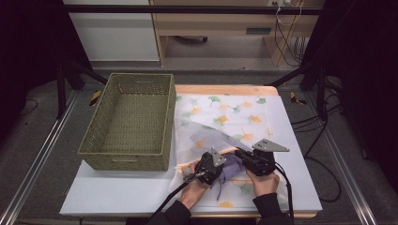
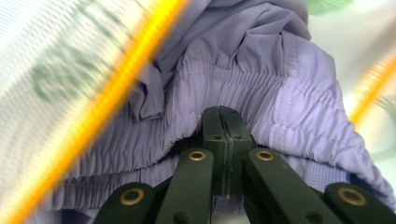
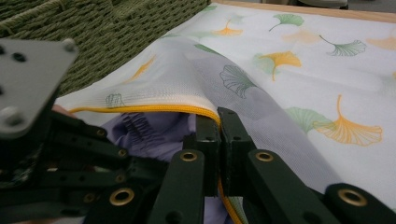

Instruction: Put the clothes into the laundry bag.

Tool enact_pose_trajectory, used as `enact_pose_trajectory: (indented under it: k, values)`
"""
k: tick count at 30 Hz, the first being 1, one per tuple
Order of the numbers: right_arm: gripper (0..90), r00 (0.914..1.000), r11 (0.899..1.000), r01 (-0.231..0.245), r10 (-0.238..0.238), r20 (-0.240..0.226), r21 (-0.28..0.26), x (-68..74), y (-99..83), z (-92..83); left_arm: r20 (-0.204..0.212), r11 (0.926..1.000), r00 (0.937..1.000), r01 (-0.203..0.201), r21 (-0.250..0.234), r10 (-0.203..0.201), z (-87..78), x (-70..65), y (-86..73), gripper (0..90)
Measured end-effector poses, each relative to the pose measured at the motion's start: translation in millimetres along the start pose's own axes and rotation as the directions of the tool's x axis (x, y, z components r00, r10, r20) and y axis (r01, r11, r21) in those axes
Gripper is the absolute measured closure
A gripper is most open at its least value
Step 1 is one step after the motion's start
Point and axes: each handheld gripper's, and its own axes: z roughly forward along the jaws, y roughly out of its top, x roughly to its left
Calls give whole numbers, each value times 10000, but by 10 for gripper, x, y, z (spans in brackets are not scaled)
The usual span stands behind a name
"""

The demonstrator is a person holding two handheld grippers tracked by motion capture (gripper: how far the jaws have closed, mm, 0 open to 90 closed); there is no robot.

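A white mesh bag [image 1: 220,117] printed with ginkgo leaves lies flat on the table, its yellow zipper edge [image 3: 154,108] lifted at the near side. A lilac garment [image 1: 233,169] with a gathered elastic waistband [image 2: 261,88] sits in the bag's mouth. My left gripper [image 2: 223,114] is shut on that waistband, and the zipper [image 2: 121,88] runs past on its left. My right gripper [image 3: 218,116] is shut on the zipper edge and holds the mesh flap [image 3: 187,70] up over the garment [image 3: 154,133]. Both grippers, left [image 1: 223,166] and right [image 1: 239,153], meet near the table's front.
A green woven basket [image 1: 126,159] stands empty on the left of the white table top [image 1: 117,192], close to the bag's left edge, and its wall [image 3: 116,28] rises behind the lifted flap. Cables trail from both grippers toward the front edge.
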Motion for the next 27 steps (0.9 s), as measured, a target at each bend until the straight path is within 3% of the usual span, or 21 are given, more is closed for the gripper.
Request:
enact_pose_trajectory:
  k: [4,10,13,16,19,23,25,27]
  values:
    - [876,10000,10000,26,-26,16,-25,-8,0,-4,32,9998,9999,157,-138,-157,-40,2,7,844]
    - [877,10000,10000,-6,6,23,-1,-12,1,-7,683,9973,9977,92,-725,-42,-369,-65,61,576]
    - [877,10000,10000,7,-7,56,-41,-18,2,-13,1221,9993,9925,6,-362,38,-458,-112,40,496]
    - [877,10000,10000,17,-17,59,1,-14,-1,-11,1471,9996,9888,-284,71,270,-432,-186,-33,467]
    - [877,10000,10000,-2,2,69,10,-15,-2,-5,1198,9973,9913,-598,434,543,-326,-237,-91,517]
    - [878,10000,10000,-3,3,48,16,-22,-3,-7,1137,9975,9926,-481,515,420,-196,-212,-88,681]
    - [878,10000,10000,-19,19,25,11,-18,-1,-9,589,9974,9966,-602,409,577,-173,-211,-47,746]
    - [878,10000,10000,-27,27,13,1,-14,1,-8,355,9977,9978,-579,357,566,-126,-187,-9,776]
